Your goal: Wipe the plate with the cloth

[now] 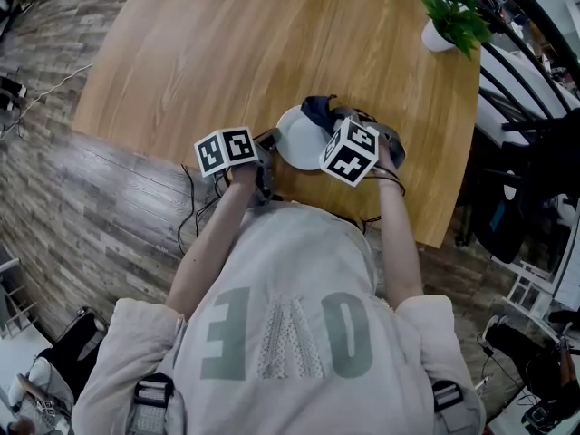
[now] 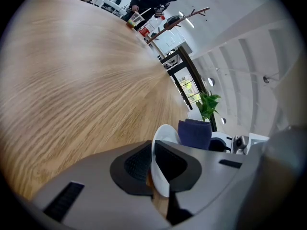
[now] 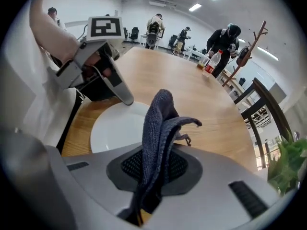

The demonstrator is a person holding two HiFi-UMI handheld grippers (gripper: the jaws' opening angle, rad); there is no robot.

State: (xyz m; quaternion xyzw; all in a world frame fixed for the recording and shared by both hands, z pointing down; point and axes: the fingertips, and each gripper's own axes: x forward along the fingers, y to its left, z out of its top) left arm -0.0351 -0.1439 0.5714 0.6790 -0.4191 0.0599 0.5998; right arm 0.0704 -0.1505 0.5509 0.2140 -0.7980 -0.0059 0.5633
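A white plate [image 1: 302, 138] lies near the table's front edge, and my left gripper [image 2: 154, 166] is shut on its rim [image 2: 160, 150], holding it at the left side. In the right gripper view the plate [image 3: 117, 127] shows below with the left gripper [image 3: 108, 75] at its far edge. My right gripper [image 3: 153, 169] is shut on a dark blue-grey cloth [image 3: 160, 123] that stands up from the jaws over the plate. From the left gripper view the cloth [image 2: 195, 133] rises just behind the plate. The head view has the cloth [image 1: 319, 111] at the plate's far right side.
The round wooden table [image 1: 272, 53] stretches away behind the plate. A potted green plant [image 1: 450, 12] stands at its far right edge. Chairs [image 1: 526, 107] sit to the right of the table. People stand in the room's background [image 3: 225, 42].
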